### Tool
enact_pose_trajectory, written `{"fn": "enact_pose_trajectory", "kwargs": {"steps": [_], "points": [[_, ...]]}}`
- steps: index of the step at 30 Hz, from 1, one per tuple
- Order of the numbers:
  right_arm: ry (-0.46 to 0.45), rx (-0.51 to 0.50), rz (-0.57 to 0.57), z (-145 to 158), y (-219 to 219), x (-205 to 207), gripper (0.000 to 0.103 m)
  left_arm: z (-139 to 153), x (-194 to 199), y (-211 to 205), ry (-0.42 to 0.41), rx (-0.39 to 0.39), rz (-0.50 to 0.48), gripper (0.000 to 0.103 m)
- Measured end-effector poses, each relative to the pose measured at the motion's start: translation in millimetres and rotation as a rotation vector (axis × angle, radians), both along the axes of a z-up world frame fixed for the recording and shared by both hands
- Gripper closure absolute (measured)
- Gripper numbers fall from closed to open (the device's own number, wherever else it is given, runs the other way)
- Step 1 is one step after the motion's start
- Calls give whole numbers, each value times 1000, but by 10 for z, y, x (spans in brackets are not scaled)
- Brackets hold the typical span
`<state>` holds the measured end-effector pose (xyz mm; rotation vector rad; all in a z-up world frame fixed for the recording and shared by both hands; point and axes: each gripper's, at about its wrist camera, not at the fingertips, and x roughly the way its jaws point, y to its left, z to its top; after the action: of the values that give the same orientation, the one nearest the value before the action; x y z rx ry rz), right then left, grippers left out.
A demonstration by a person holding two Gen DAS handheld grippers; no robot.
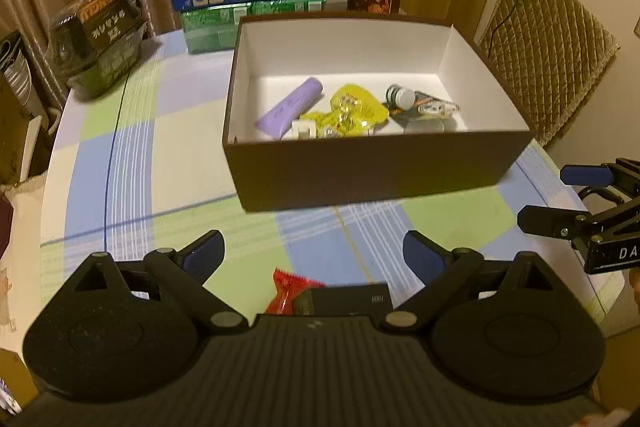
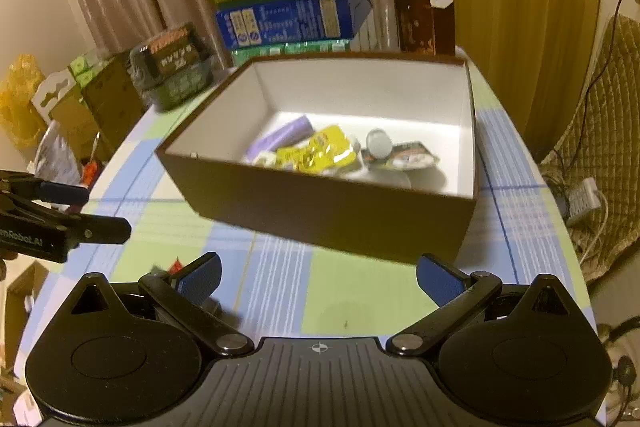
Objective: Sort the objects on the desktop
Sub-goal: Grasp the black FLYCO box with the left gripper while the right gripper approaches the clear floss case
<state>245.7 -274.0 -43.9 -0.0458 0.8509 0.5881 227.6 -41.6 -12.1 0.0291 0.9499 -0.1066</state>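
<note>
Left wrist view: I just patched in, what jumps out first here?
The open brown box in the middle of the checked tablecloth, already holding a purple tube, yellow packets and a small bottle. Nearer, a red-wrapped candy lies on the cloth below the wide-open left hand-held gripper, with nothing between its pads.

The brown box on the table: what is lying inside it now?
Inside the brown box: a purple tube, yellow packets, a small white-capped bottle and a clear packet. The near wall hides the front floor; what lies there is unseen.
</note>
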Motion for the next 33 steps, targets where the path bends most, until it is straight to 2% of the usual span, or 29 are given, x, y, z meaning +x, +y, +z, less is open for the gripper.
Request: {"fn": "enact_pose_trajectory", "kwargs": {"steps": [17, 33], "points": [[101, -89, 20, -349, -132, -300, 2, -411, -524, -15, 133, -11, -6, 9], [131, -195, 53, -665, -183, -431, 2, -674, -509, -199, 171, 34, -22, 9]]}}
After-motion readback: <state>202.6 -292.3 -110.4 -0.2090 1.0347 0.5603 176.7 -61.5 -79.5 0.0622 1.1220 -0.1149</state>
